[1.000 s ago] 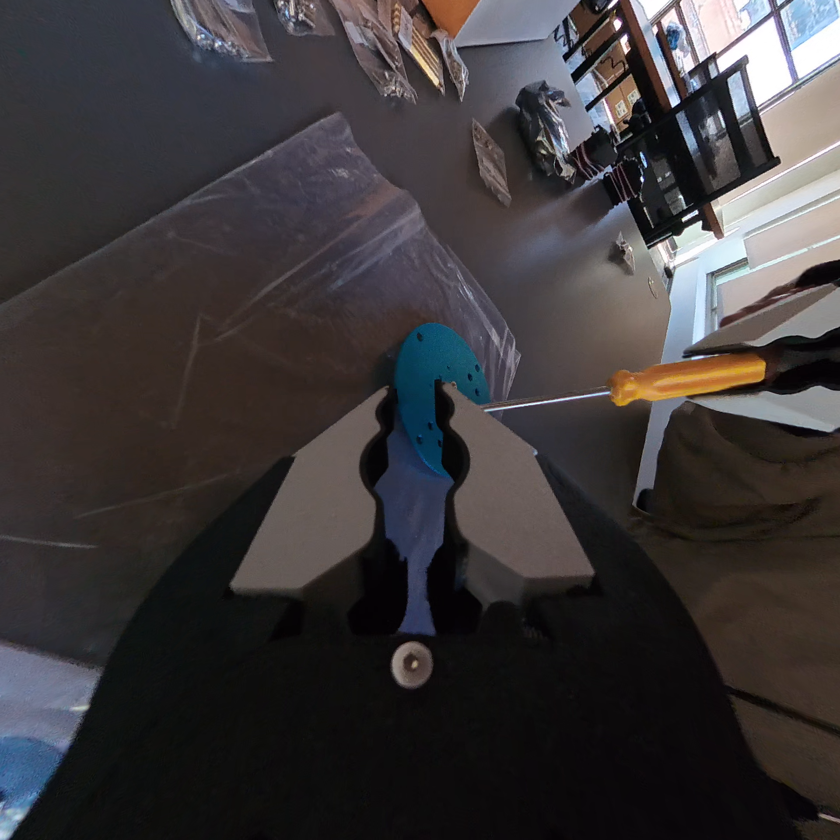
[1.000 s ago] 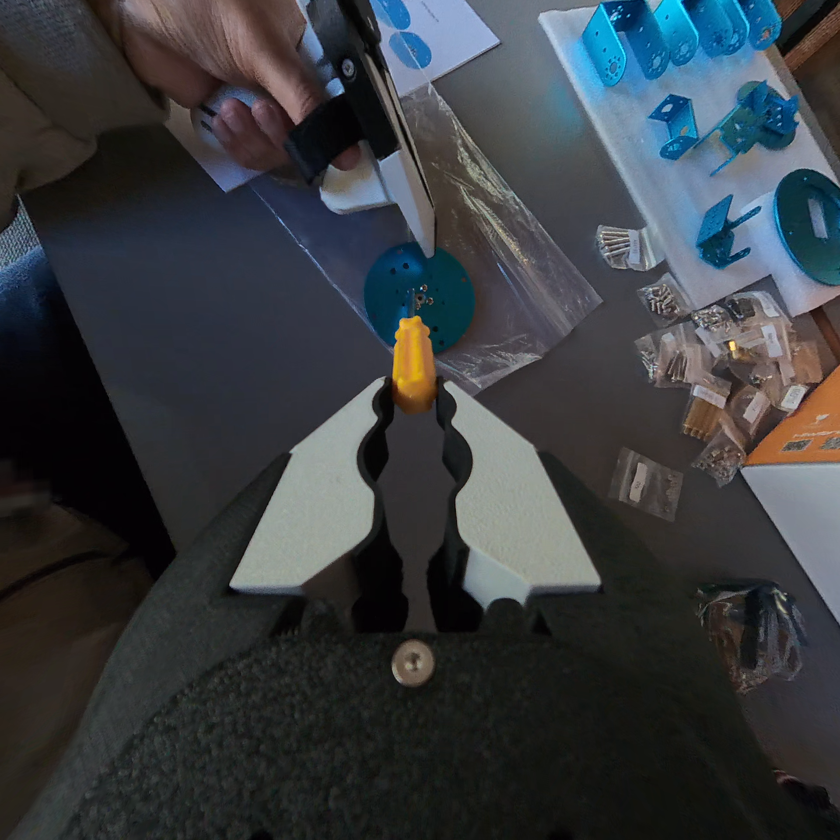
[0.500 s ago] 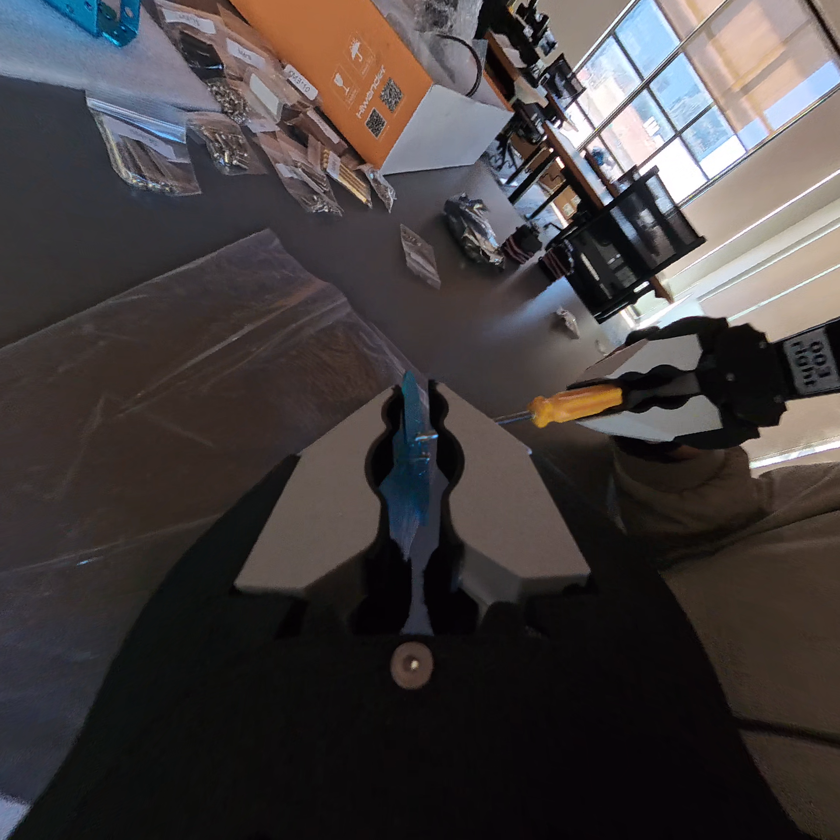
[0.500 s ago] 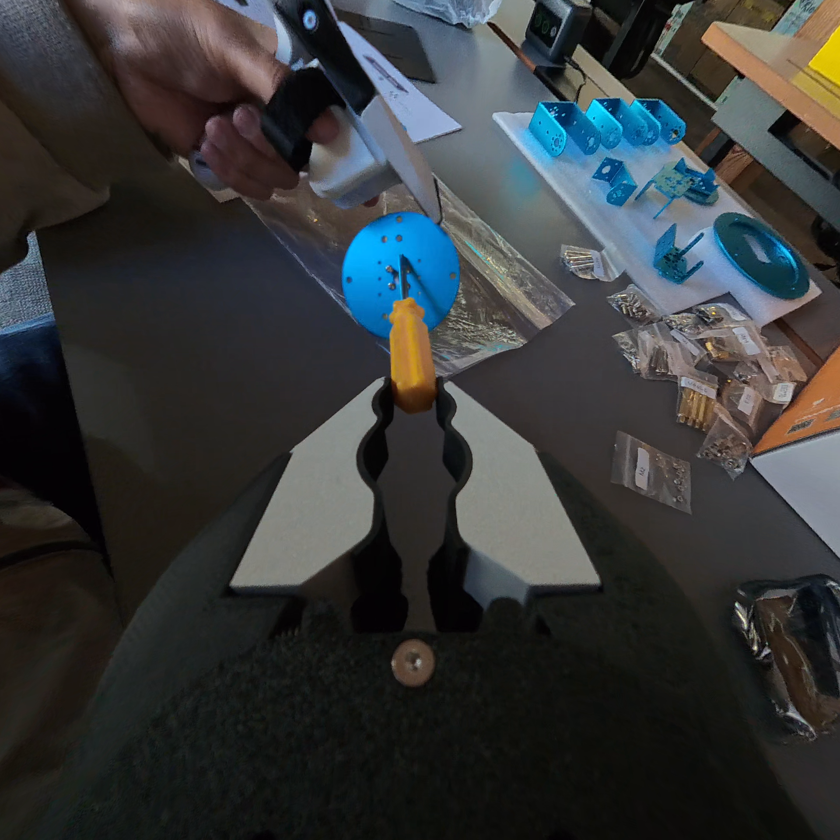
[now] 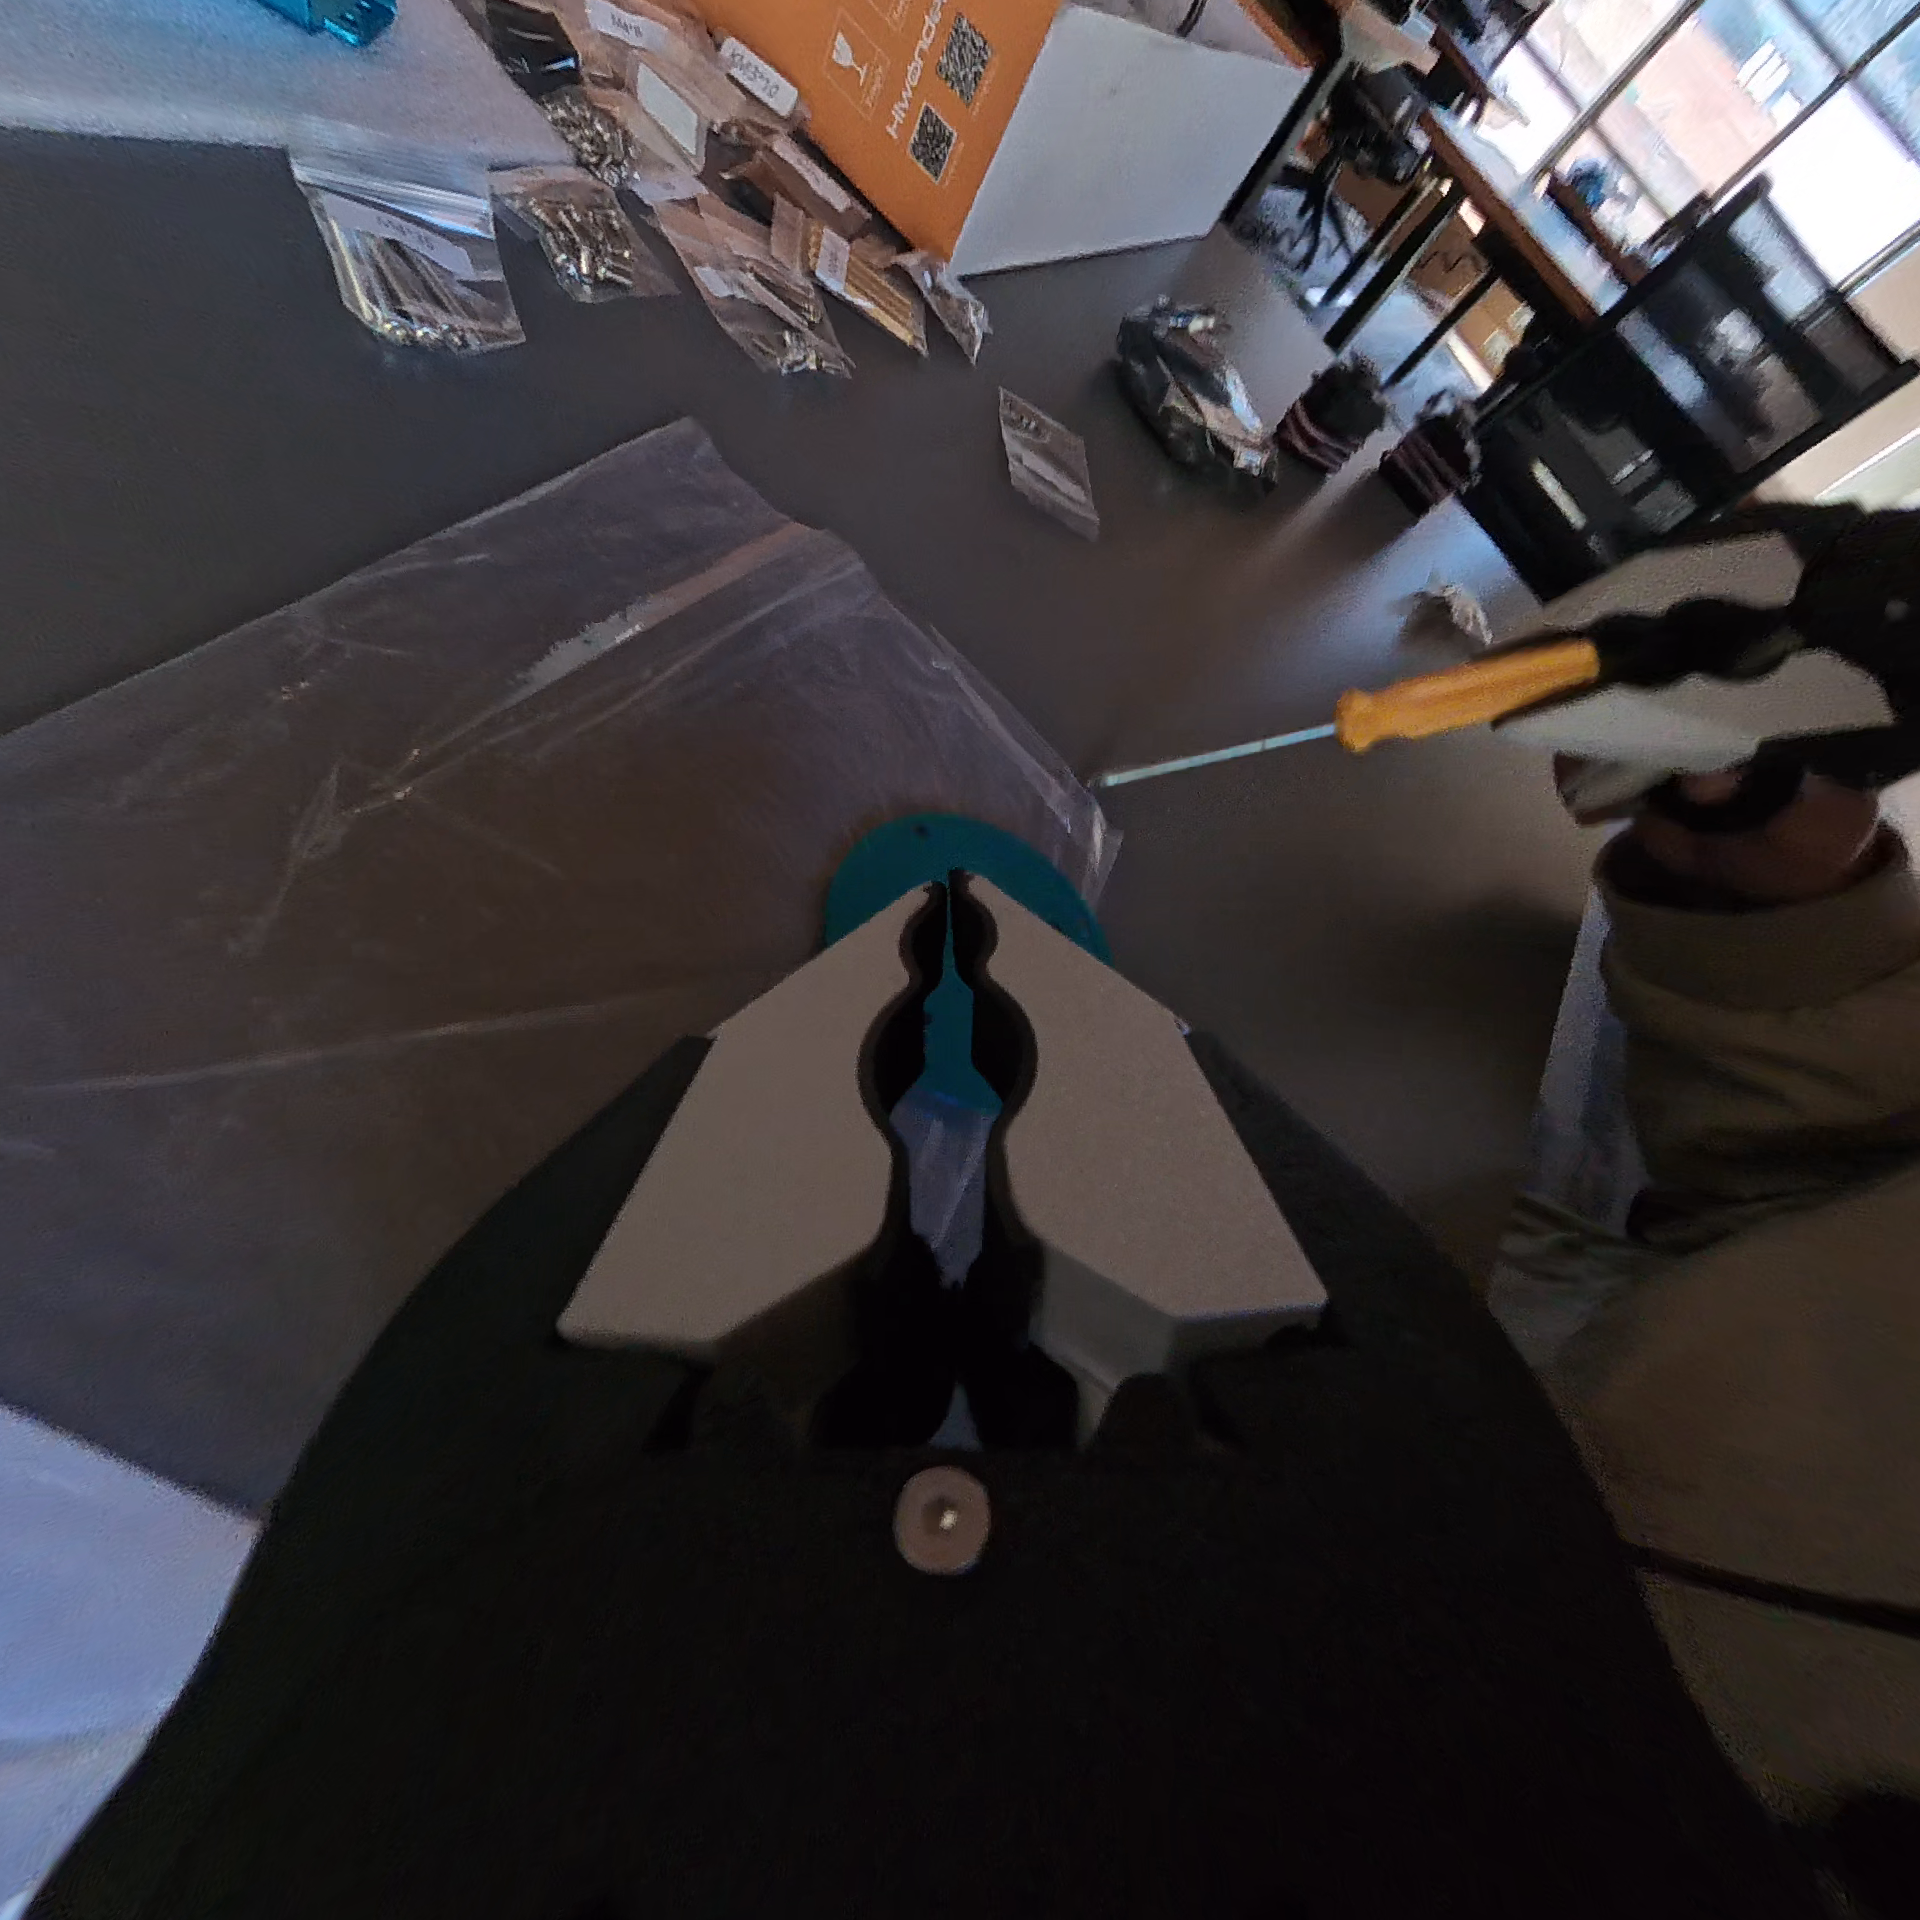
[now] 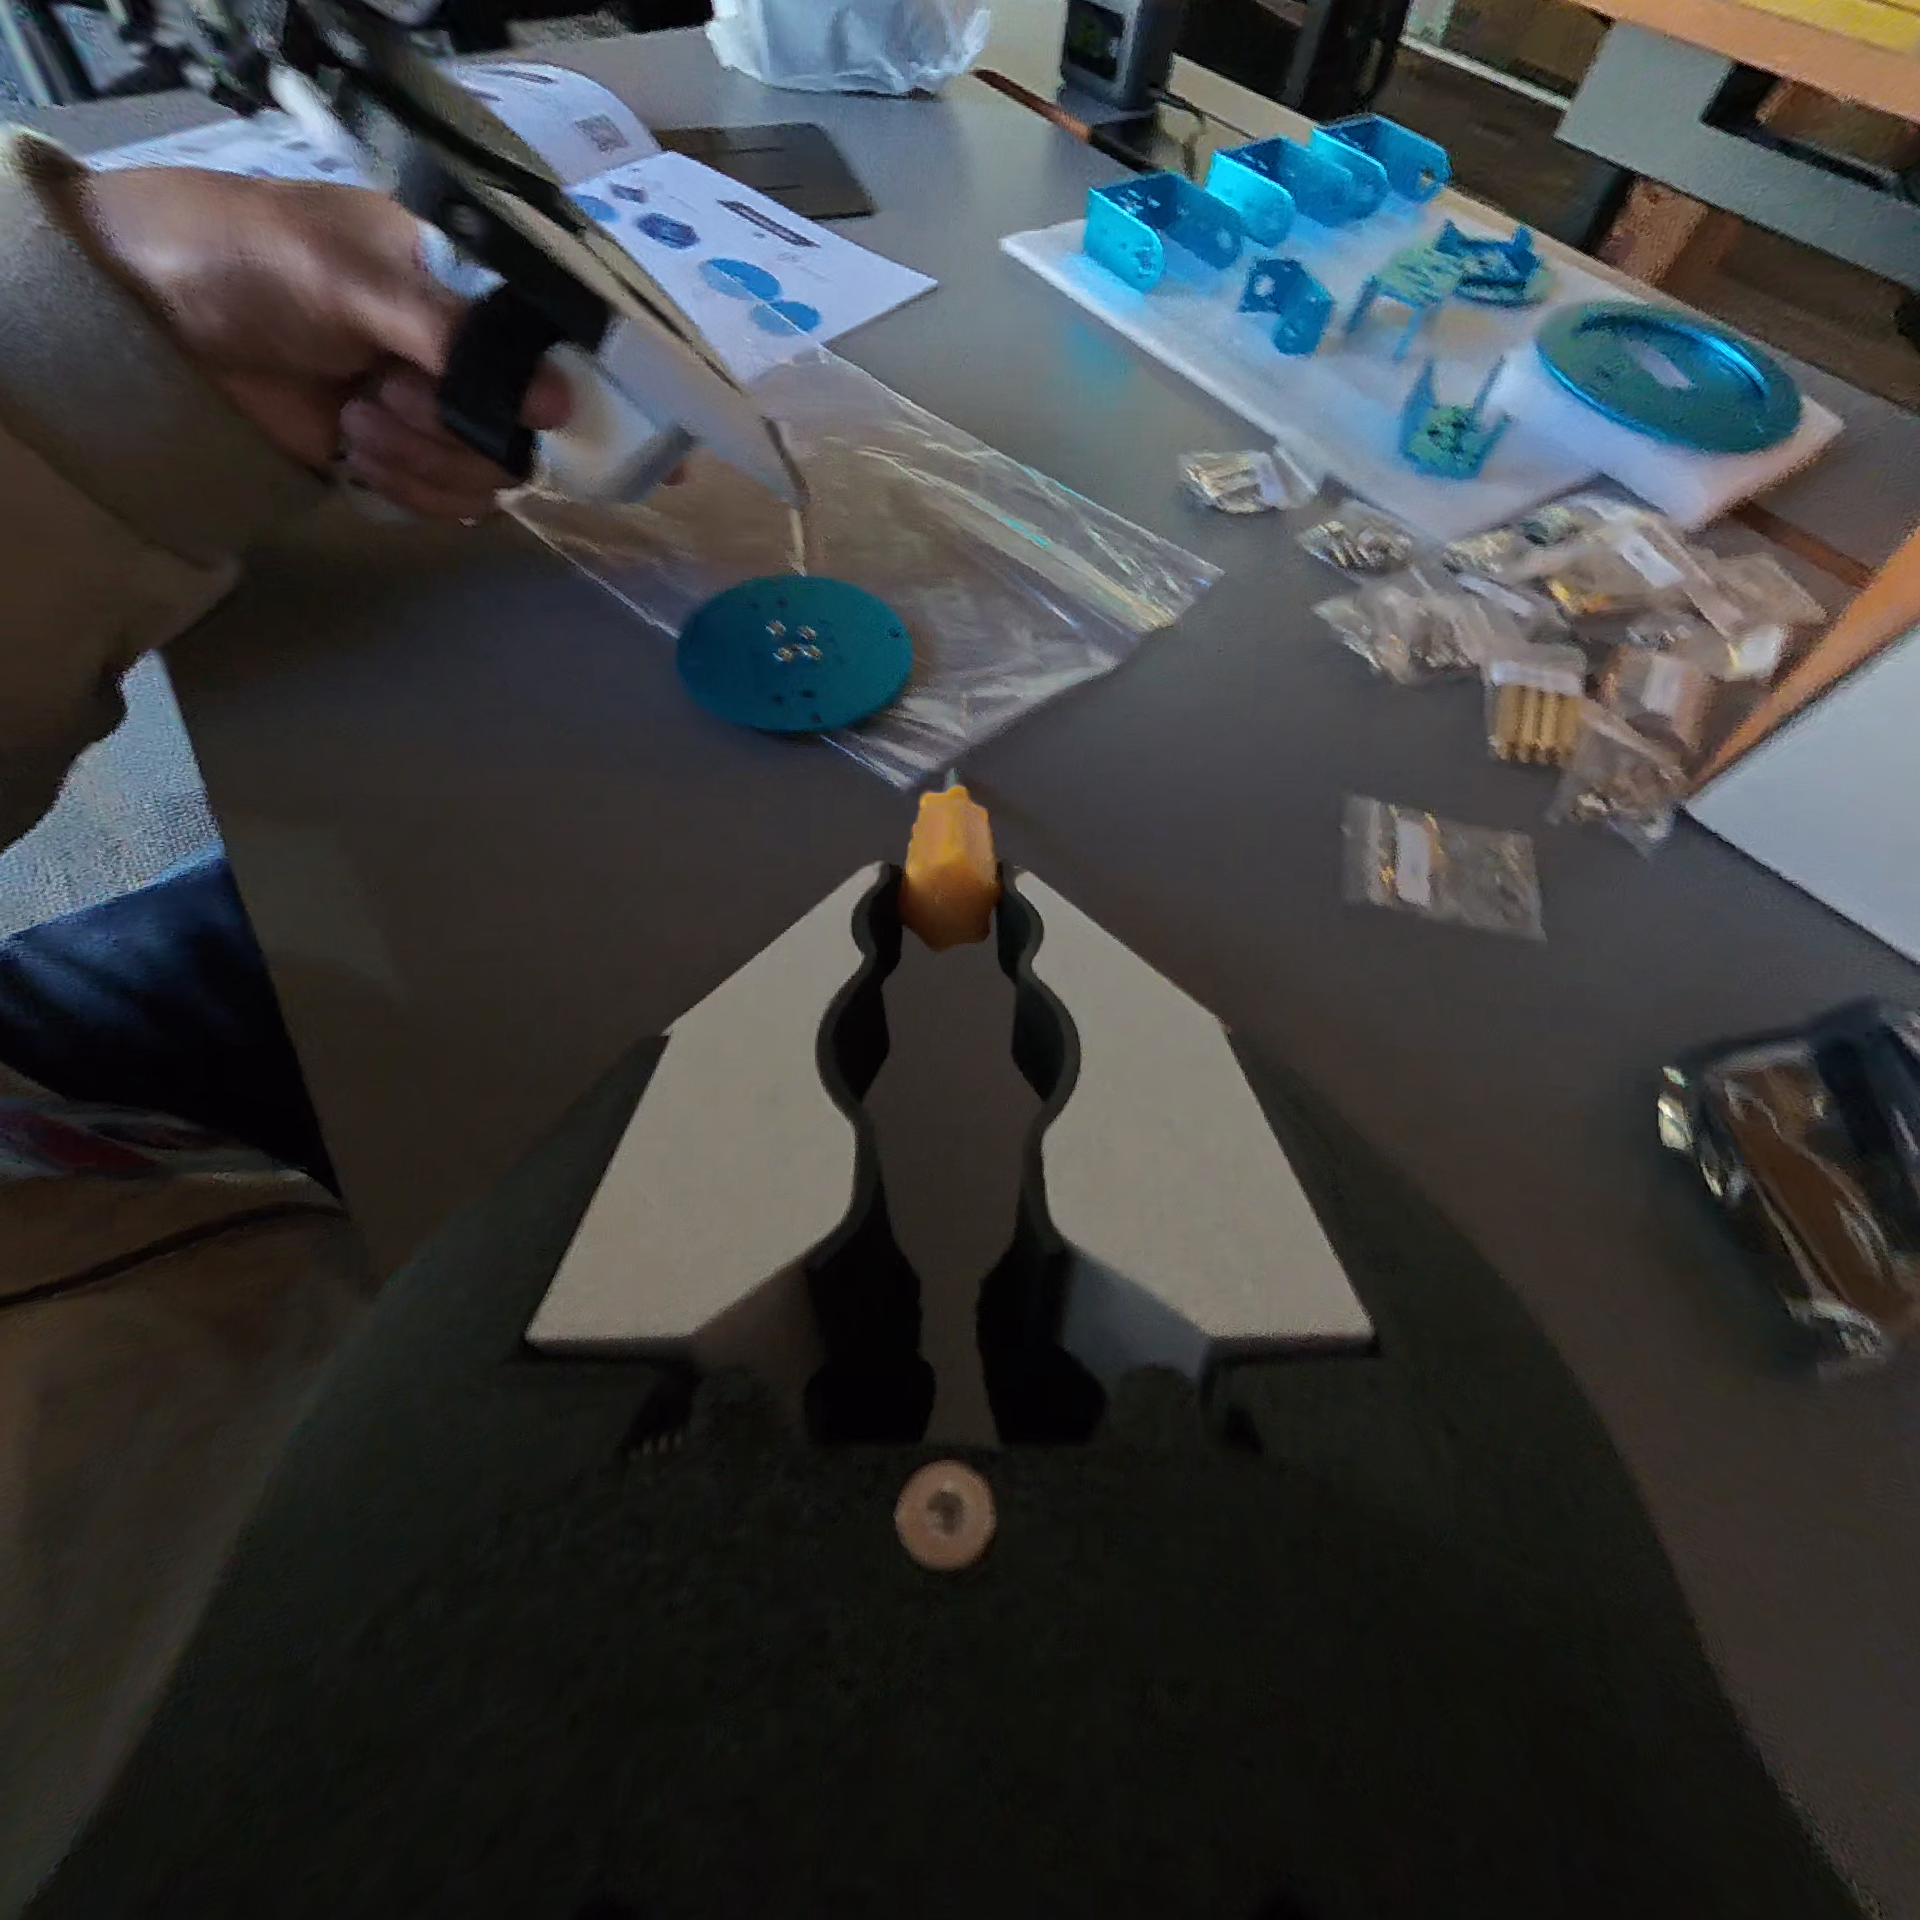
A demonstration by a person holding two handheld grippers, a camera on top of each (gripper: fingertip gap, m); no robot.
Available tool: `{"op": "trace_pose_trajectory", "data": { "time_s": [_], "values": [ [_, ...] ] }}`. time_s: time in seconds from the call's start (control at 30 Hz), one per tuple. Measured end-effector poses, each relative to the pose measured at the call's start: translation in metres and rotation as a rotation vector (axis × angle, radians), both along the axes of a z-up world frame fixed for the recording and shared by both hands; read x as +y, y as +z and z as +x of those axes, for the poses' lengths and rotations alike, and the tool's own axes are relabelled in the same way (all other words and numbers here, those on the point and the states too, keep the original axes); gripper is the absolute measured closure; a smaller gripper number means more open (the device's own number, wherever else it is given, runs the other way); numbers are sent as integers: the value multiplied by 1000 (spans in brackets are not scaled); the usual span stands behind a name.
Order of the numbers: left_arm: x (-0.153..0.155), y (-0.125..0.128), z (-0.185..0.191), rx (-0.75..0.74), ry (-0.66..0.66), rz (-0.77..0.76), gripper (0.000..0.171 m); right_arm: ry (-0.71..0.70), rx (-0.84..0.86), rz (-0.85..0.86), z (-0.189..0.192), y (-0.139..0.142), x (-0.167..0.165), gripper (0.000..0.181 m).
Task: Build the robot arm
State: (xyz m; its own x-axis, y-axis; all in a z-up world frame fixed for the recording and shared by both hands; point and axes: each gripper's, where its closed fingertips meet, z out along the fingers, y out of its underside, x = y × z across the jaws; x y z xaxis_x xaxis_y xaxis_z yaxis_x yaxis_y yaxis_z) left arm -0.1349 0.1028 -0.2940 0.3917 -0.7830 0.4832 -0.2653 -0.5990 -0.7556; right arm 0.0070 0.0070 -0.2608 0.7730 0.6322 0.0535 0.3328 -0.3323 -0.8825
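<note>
left hand-held gripper [image 5: 951,902] above disc [image 6: 795,654], tips together

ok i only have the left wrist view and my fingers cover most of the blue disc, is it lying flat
observer: yes, in the right wrist view the blue disc lies flat, partly on a corner of the clear bag and partly on the bare table
operator: anything on its face
observer: a small cluster of silvery fittings sits around its centre
operator: and what's behind my gripper
observer: an open booklet lies on the table beyond the left gripper
</note>
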Motion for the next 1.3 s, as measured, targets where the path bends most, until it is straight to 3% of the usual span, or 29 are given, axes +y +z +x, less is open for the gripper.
{"op": "trace_pose_trajectory", "data": {
  "time_s": [0.13,0.23,0.37,0.5,0.6,0.63,0.7,0.8,0.93,1.07,1.17,1.23,1.3],
  "values": [
    [-14,-18,-13,136,21,64,137,-32,-38,-92,20,-30,-7,164],
    [-19,-25,-16,167,66,57,134,-62,-103,-262,26,-64,-15,165],
    [-39,-2,-21,47,118,69,134,-52,-98,-305,20,-74,-17,163],
    [-66,19,-41,-76,162,119,134,6,-81,-232,9,-56,-12,118],
    [-82,22,-57,-114,189,158,134,148,77,-83,-54,-6,9,124],
    [-86,22,-62,-121,196,165,134,216,64,-87,-81,-4,16,122],
    [-90,21,-70,-143,203,167,134,323,-122,-172,-120,-32,33,106],
    [-89,26,-79,-190,218,155,134,398,-281,-304,-142,-75,52,73],
    [-71,26,-85,-219,229,85,134,342,-314,-255,-137,-77,85,79],
    [-48,20,-75,-227,222,-33,134,339,-346,-228,-133,-76,89,78],
    [-35,12,-62,-206,218,-98,134,377,-303,-303,-131,-80,82,85],
    [-30,8,-53,-180,208,-118,134,399,-286,-276,-133,-79,81,98],
    [-27,2,-44,-134,200,-127,134,402,-284,-271,-133,-78,80,98]
  ]
}}
